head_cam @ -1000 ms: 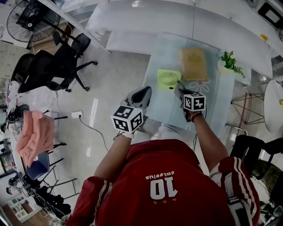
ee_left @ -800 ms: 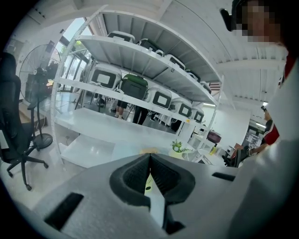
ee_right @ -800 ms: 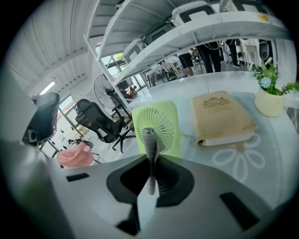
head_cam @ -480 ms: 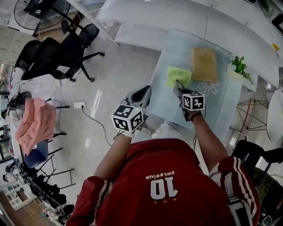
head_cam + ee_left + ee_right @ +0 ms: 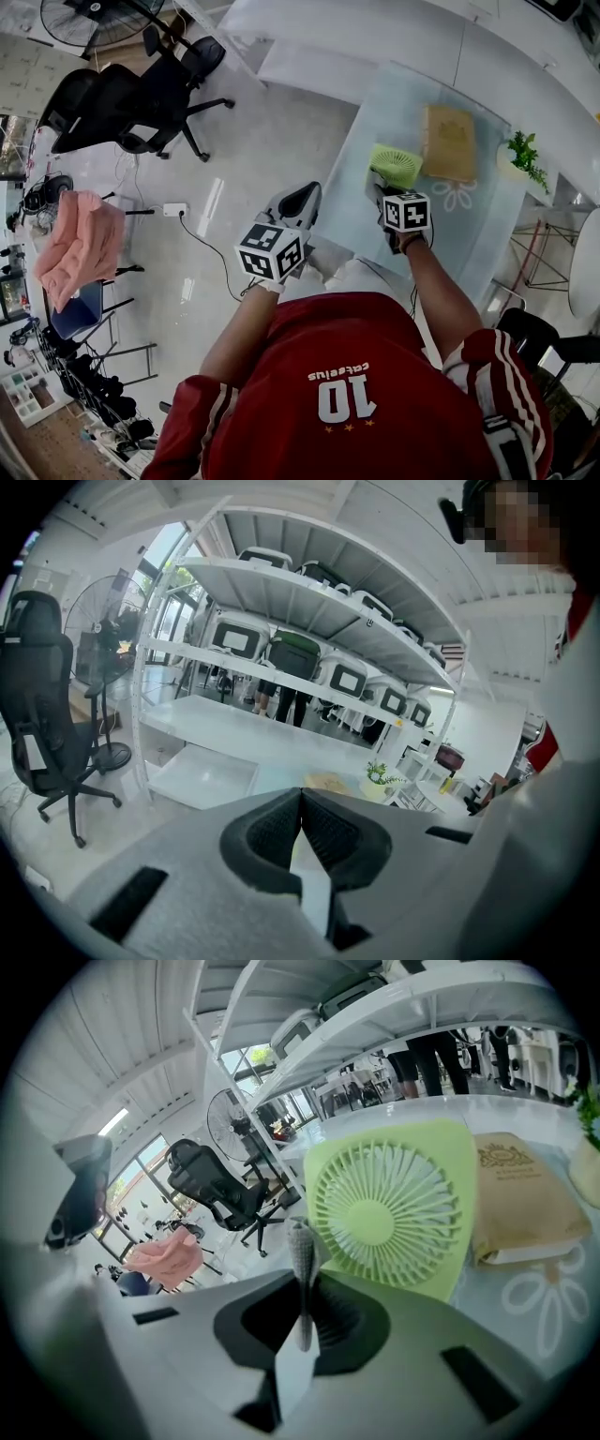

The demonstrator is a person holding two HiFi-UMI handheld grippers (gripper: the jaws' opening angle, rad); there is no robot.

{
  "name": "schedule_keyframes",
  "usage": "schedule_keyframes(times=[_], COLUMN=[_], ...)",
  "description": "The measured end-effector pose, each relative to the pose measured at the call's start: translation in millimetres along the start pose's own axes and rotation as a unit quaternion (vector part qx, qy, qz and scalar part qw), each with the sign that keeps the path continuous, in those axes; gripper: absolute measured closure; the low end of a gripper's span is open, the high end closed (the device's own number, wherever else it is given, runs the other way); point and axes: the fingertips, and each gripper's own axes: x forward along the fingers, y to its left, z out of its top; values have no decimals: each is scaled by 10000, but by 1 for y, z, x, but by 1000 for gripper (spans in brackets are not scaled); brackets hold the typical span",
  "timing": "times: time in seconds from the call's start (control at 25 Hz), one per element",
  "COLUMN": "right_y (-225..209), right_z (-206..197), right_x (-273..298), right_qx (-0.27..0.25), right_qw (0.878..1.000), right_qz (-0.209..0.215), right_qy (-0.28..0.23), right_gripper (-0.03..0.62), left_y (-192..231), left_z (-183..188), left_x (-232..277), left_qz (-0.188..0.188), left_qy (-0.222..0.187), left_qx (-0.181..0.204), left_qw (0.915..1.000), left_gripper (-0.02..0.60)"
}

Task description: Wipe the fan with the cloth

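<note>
A small lime-green fan (image 5: 395, 164) stands on the glass table (image 5: 394, 103); its round grille (image 5: 389, 1206) fills the right gripper view. Just behind the fan lies a folded tan cloth (image 5: 449, 142), its near edge (image 5: 520, 1199) showing to the fan's right. My right gripper (image 5: 378, 187) is shut and empty, its tips (image 5: 301, 1237) just short of the fan's near left side. My left gripper (image 5: 300, 199) hangs over the floor off the table's left edge, jaws (image 5: 301, 803) shut on nothing. The cloth (image 5: 325, 781) shows far ahead of it.
A potted plant (image 5: 523, 150) stands at the table's right end. White shelving (image 5: 375, 37) runs behind the table. Black office chairs (image 5: 141, 94) and a pedestal fan (image 5: 94, 11) stand at far left. A pink cloth (image 5: 82, 246) hangs on a rack; a power strip (image 5: 173, 210) lies on the floor.
The head view has swung, so the table, fan and cloth sit further right in it. The right gripper's tips now lie at the fan's near left. Both grippers stay shut.
</note>
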Motion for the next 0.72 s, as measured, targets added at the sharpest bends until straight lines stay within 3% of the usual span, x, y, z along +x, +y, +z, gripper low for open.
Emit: schedule_keyframes(times=[0.72], right_y=[-10], right_z=[1], right_x=[19], right_qx=[-237], right_qw=[9997], right_qz=[-112], right_qy=[15], right_gripper=[574], left_y=[5], left_z=[3], left_x=[11], left_qz=[21], left_qy=[158], left_qx=[76], left_qw=[9998], left_gripper=[581])
